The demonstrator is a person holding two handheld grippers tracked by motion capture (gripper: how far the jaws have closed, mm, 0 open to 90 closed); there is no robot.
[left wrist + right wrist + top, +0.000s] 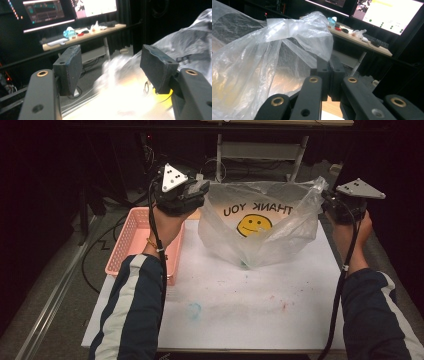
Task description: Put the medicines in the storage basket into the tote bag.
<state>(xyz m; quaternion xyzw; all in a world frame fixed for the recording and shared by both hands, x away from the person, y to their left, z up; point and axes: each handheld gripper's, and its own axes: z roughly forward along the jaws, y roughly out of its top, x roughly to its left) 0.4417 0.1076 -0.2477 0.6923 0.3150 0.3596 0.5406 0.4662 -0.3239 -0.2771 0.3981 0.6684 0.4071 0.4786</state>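
A clear plastic bag point(280, 237) printed with "THANK YOU" and a yellow smiley stands open at the back middle of the white table point(250, 310). My right gripper point(327, 201) is shut on the bag's right handle; in the right gripper view the jaws point(329, 66) are pressed together with the film point(262, 62) bunched above them. My left gripper point(200, 187) hovers at the bag's left rim. In the left gripper view its jaws point(111, 66) stand wide open, with blurred film point(190, 42) beyond and to the right. A small teal thing point(243, 265) lies in the bag's bottom.
A pink slotted basket point(131, 240) sits at the table's left edge, under my left forearm. The tabletop carries faint teal point(194, 310) and red point(282, 304) stains. Beyond the table stand a desk point(85, 37) with monitors and dark curtains.
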